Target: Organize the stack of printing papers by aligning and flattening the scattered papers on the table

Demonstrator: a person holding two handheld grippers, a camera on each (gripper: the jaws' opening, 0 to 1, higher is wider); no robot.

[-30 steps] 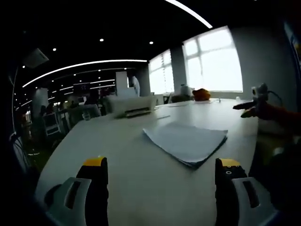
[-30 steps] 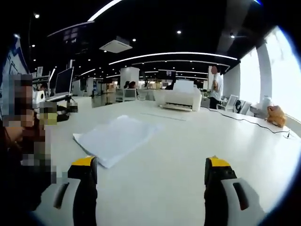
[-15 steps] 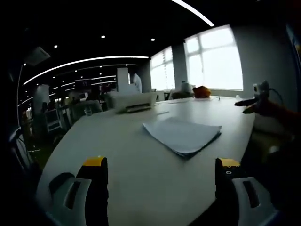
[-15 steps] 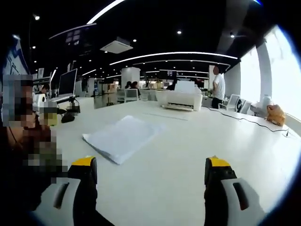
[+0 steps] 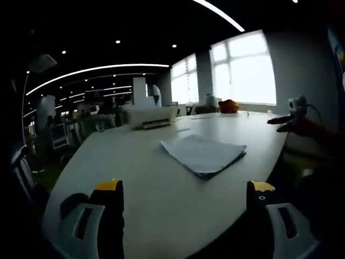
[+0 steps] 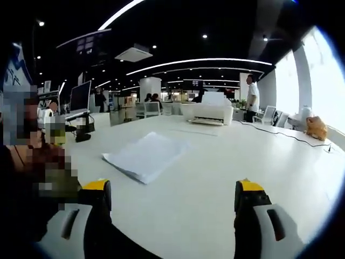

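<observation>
My left fingers stand wide apart and hold nothing; the yellow tips rise over the near edge of the worktop. My right fingers are also wide and empty, over the same edge from the other side.

The papers lie flat on the worktop, well ahead of both pairs of fingers and between them. In the right gripper view the papers look like one low stack with the sheets slightly fanned, so the edges are not fully even. Farther back a printer stands on the worktop, and a monitor is at the far left side. The other gripper shows at the right of the left gripper view, held in a hand.

I judge the step is the approach. To do it well, I should bring one pair of fingers to each opposite side of the stack, low to the worktop, and push the edges together gently, not from above first, or the sheets may slide. After that I press flat.

Against the earlier frames, the stack sits farther from me in both views and more of the worktop edge shows below, so I think my hands drew back and the stack itself did not move.
</observation>
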